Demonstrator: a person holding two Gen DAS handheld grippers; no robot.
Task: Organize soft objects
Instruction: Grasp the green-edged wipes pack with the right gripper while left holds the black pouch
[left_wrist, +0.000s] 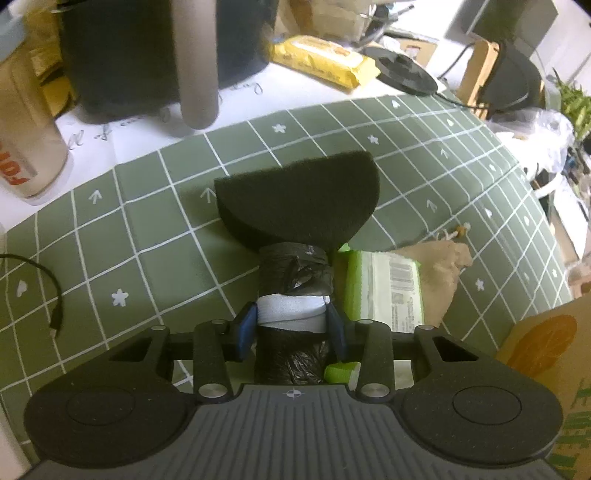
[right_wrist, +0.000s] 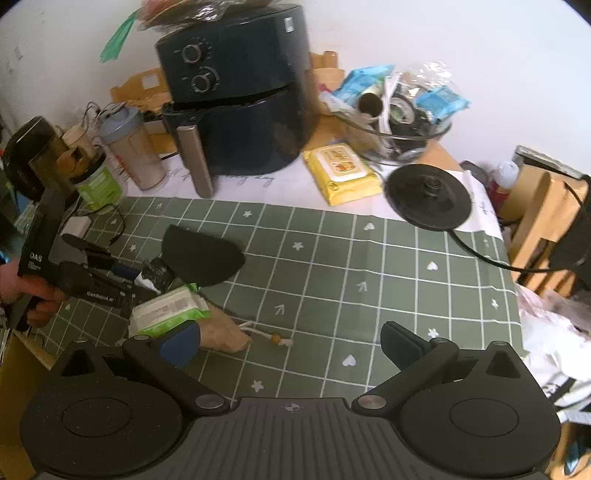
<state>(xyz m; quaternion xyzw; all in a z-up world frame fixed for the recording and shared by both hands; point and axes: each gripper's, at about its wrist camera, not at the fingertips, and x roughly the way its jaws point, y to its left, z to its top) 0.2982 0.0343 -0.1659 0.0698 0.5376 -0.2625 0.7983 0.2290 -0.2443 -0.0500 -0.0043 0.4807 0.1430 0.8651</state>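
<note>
My left hand-held gripper (left_wrist: 291, 325) is closed on a roll of black plastic bags bound with a white band (left_wrist: 293, 295), blue finger pads (left_wrist: 245, 328) pressing the band from both sides; the roll is held above the green grid-patterned mat (left_wrist: 147, 236) on the tabletop. A dark half-round foam sponge (left_wrist: 297, 197) sits at the far end of the roll, touching it; whether it lies on the mat or is lifted I cannot tell. Just right of the roll lies a green-and-white pack of wipes (left_wrist: 384, 291), overlapping a tan drawstring cloth pouch (left_wrist: 443, 273). My right hand-held gripper (right_wrist: 291, 343) is wide open and holds nothing; its left finger hovers near the pouch (right_wrist: 221, 336), contact uncertain. Behind the mat stand a black air fryer (right_wrist: 240, 99), a yellow pack of wipes (right_wrist: 341, 173) and a clear glass bowl (right_wrist: 402, 144) filled with blue packets, a cardboard tube and assorted small items.
</note>
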